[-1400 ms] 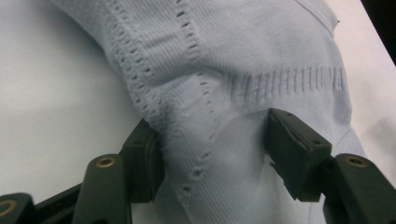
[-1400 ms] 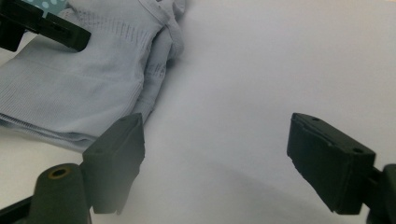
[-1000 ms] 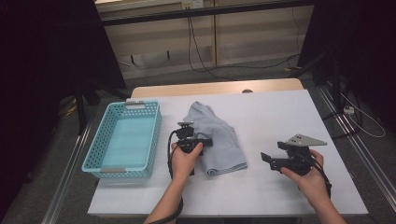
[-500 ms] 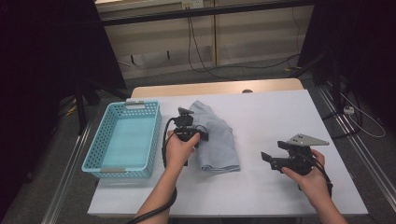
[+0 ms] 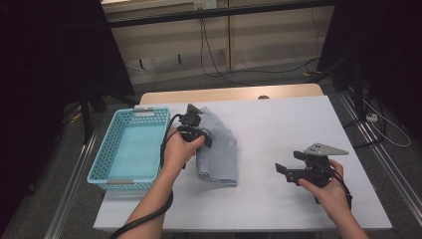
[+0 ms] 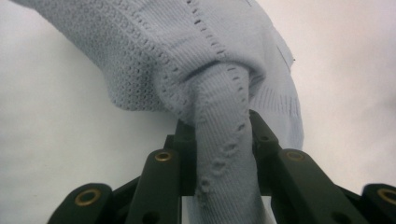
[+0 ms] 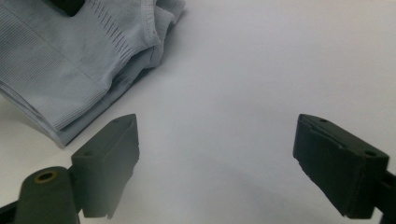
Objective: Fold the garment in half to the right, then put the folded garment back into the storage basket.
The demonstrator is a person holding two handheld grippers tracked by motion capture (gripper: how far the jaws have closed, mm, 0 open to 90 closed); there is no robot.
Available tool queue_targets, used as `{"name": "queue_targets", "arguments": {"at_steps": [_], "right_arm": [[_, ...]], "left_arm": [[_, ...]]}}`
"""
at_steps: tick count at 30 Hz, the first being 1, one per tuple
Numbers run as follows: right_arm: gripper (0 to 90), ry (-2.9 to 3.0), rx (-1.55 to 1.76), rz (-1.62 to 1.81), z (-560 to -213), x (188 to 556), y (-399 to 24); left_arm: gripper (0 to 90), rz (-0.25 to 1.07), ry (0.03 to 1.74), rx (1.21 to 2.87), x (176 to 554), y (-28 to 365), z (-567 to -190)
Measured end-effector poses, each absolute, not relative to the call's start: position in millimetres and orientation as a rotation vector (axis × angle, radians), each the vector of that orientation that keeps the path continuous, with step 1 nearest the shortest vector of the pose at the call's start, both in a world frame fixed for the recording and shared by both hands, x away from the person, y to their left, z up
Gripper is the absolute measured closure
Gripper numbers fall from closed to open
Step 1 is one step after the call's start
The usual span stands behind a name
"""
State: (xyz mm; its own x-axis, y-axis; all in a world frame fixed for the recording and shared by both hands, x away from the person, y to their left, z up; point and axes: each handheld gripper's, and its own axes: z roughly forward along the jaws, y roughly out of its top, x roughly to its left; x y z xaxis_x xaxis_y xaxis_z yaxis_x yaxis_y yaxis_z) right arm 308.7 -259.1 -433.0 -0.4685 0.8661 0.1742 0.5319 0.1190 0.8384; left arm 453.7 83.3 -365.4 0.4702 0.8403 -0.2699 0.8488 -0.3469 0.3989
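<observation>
A: High view first: where does the sweater (image 5: 217,149) lie?

B: Folded on the white counter (image 5: 278,134), just right of the blue basket (image 5: 130,149). The left tool (image 5: 191,123) sits over the sweater's near-left part, held in the left hand (image 5: 178,150), and a cable loops down from it along the forearm.

A: And the other side?

B: The right tool (image 5: 291,170) rests low over bare counter, well apart from the sweater, with the right hand (image 5: 326,191) behind it and its grey plate on top.

A: Left gripper view: what does it have?

B: A bunched fold of the sweater (image 6: 224,140) runs up between the two black jaws. They have just been closing and now pinch that fold on both sides, and the rest of the knit hangs lifted above the counter.

A: Right gripper view?

B: The right tool (image 7: 215,144) stands wide apart with nothing but bare counter between its jaws, which have just been opening further. The sweater (image 7: 70,70) lies at upper left, its folded edges stacked, clear of the tool.
</observation>
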Motion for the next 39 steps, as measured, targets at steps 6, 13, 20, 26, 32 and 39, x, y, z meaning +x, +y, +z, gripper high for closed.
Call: {"name": "queue_targets", "arguments": {"at_steps": [6, 13, 20, 26, 32, 39], "right_arm": [[10.9, 2.05, 1.352, 1.286, -433, 308, -257], [10.3, 2.054, 1.349, 1.298, -432, 308, -257], [9.9, 2.057, 1.348, 1.307, -432, 308, -256], [9.4, 2.055, 1.338, 1.319, -431, 308, -256], [9.0, 2.064, 1.333, 1.314, -432, 307, -255], [9.0, 2.062, 1.331, 1.315, -431, 307, -255]], "left_arm": [[71.3, 0.006, 1.382, 2.297, 456, 86, -352], [71.2, 0.03, 1.366, 2.351, 460, 91, -337], [71.2, 0.081, 1.338, 2.407, 463, 94, -325], [71.2, 0.135, 1.311, 2.454, 464, 97, -313], [71.2, 0.161, 1.304, 2.472, 465, 100, -300], [71.2, 0.19, 1.28, 2.498, 467, 104, -287]]}}
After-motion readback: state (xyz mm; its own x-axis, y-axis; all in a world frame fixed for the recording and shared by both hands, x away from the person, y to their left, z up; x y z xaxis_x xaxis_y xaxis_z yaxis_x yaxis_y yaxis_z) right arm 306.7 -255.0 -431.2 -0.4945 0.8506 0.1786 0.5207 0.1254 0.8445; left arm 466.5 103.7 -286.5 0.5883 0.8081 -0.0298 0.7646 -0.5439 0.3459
